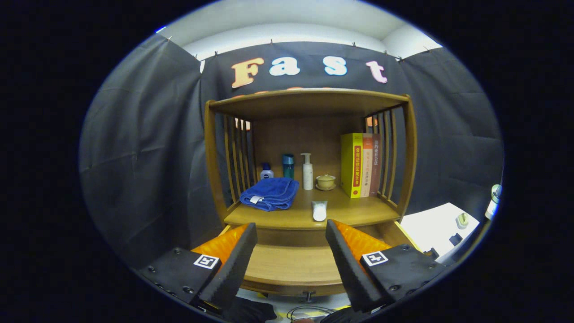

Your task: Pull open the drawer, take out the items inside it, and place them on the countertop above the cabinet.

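Here the gripper (290,251) hangs wide open in front of a wooden cabinet (214,148), and its two fingers hold nothing. Between the fingers and a bit below the countertop (354,214) sits the drawer (291,269). It is pulled out, and the part that shows looks bare inside. One small white tube (319,210) lies on the countertop, just ahead of the fingers, close to the front edge. One folded blue towel (270,193) lies to the tube's left. Behind them stand one small bottle (267,171), one green cup (288,165), one white pump bottle (307,172) and one little bowl (326,181). Three books (360,164) stand upright beside the bowl, against the right side bars.
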Available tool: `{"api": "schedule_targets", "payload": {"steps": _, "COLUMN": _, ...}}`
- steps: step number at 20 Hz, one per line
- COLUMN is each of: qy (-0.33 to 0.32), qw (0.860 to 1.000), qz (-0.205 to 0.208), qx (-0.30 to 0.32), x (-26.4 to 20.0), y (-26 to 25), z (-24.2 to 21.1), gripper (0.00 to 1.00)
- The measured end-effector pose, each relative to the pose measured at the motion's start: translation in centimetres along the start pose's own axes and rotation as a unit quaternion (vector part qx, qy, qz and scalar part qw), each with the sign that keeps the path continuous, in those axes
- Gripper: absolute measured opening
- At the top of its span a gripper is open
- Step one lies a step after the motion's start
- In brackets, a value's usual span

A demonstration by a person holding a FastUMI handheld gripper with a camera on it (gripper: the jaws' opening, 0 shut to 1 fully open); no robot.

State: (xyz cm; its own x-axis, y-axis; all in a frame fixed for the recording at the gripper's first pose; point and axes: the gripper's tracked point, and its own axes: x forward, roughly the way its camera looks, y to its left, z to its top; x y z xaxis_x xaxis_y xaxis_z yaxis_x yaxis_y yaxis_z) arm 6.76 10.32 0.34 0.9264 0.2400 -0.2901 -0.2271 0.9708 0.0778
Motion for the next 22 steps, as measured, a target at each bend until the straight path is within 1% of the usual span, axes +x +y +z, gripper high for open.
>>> {"api": "schedule_targets", "payload": {"steps": 5, "qy": -0.054, "qw": 0.998, "qz": -0.025, "qx": -0.008, "x": -4.2, "y": -0.5, "z": 0.0, "gripper": 1.00}}
{"api": "schedule_targets", "payload": {"steps": 7, "qy": -0.078, "qw": 0.996, "qz": -0.029, "qx": -0.016, "x": -5.4, "y": -0.7, "z": -0.7, "gripper": 1.00}}
{"api": "schedule_targets", "payload": {"steps": 11, "qy": -0.079, "qw": 0.996, "qz": -0.026, "qx": -0.024, "x": -6.8, "y": -0.4, "z": -3.3, "gripper": 1.00}}
{"api": "schedule_targets", "payload": {"steps": 14, "qy": -0.076, "qw": 0.997, "qz": -0.025, "qx": -0.016, "x": -7.1, "y": -0.5, "z": -5.3, "gripper": 0.99}}
{"api": "schedule_targets", "payload": {"steps": 16, "qy": -0.082, "qw": 0.996, "qz": -0.024, "qx": -0.008, "x": -7.0, "y": -0.7, "z": -5.6, "gripper": 1.00}}
{"api": "schedule_targets", "payload": {"steps": 20, "qy": -0.088, "qw": 0.995, "qz": -0.033, "qx": -0.030, "x": -6.8, "y": -1.4, "z": -8.1, "gripper": 1.00}}
{"api": "schedule_targets", "payload": {"steps": 22, "qy": -0.082, "qw": 0.996, "qz": -0.028, "qx": -0.035, "x": -6.1, "y": -1.0, "z": -9.9, "gripper": 1.00}}
